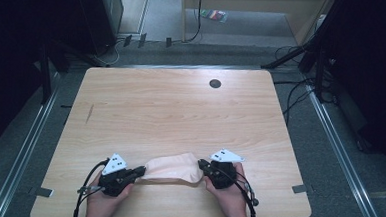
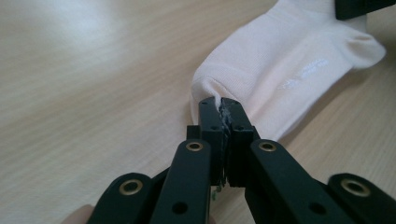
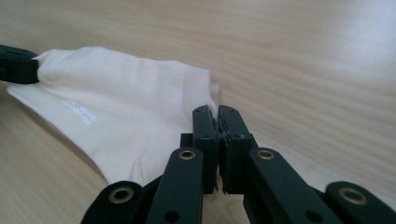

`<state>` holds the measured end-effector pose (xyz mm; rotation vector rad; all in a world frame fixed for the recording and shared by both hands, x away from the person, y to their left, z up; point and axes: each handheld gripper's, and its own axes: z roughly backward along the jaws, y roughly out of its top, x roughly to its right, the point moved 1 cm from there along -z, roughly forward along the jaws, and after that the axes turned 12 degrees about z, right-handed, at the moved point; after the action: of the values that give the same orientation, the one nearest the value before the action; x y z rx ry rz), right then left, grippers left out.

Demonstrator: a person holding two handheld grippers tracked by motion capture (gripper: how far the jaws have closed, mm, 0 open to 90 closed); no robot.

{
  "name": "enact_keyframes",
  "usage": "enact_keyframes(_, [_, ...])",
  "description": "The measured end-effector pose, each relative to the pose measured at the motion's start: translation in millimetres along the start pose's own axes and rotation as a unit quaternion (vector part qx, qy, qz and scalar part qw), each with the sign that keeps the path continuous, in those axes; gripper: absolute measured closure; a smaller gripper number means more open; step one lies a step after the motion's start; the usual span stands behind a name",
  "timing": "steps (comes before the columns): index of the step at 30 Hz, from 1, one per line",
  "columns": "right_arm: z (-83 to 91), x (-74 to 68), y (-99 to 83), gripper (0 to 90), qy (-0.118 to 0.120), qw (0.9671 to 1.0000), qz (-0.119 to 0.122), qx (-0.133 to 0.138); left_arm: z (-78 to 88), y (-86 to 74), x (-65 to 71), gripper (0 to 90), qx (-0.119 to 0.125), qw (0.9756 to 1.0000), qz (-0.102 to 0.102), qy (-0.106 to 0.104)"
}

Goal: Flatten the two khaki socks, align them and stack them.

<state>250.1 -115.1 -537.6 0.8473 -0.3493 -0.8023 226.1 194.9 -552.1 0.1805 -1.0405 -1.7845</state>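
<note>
Your left gripper (image 1: 140,170) and right gripper (image 1: 202,164) are each clamped tight on opposite ends of the pale cream knitted sock (image 1: 170,168) stretched over the table's near edge; it looks light, soft and floppy, so pinch its edges.

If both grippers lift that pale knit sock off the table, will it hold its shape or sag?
The pale knit sock would likely sag between the left gripper and right gripper: its thin fabric bunches where pinched. Probably light, and unlikely to slip.
</note>
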Motion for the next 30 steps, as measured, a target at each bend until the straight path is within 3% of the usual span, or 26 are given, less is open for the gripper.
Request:
enact_keyframes(2, [-5.0, 0.0, -4.0, 74.9, -0.001, 1.0, -0.006, -0.008, -1.4, -1.2, -0.4, 78.5, 0.006, 0.9999, 0.001, 0.011])
enact_keyframes(5, [-7.3, -1.1, -6.4, 61.7, 0.001, 0.9999, -0.01, 0.001, -0.3, -0.3, -1.7, 68.9, 0.014, 0.9999, 0.008, 0.004])
enact_keyframes(9, [-7.3, -2.6, -6.2, 68.7, 0.0, 0.9999, -0.01, -0.005, -1.4, -0.7, -2.3, 70.2, 0.009, 0.9999, 0.007, 0.002])
enact_keyframes(14, [-9.4, -4.7, -6.8, 85.0, -0.006, 0.9999, 0.0, -0.013, -2.9, -1.0, 0.6, 86.5, 0.004, 1.0, -0.002, 0.003])
enact_keyframes(24, [4.9, -2.5, 2.5, 86.1, -0.005, 0.9996, -0.004, 0.026, 6.2, 1.2, 9.0, 89.3, 0.03, 0.9993, -0.025, -0.003])
enact_keyframes(30, [-2.6, 1.8, -2.2, 86.1, -0.007, 1.0, -0.004, 0.005, -3.5, -2.1, 9.2, 89.3, 0.003, 0.9991, -0.04, 0.011])
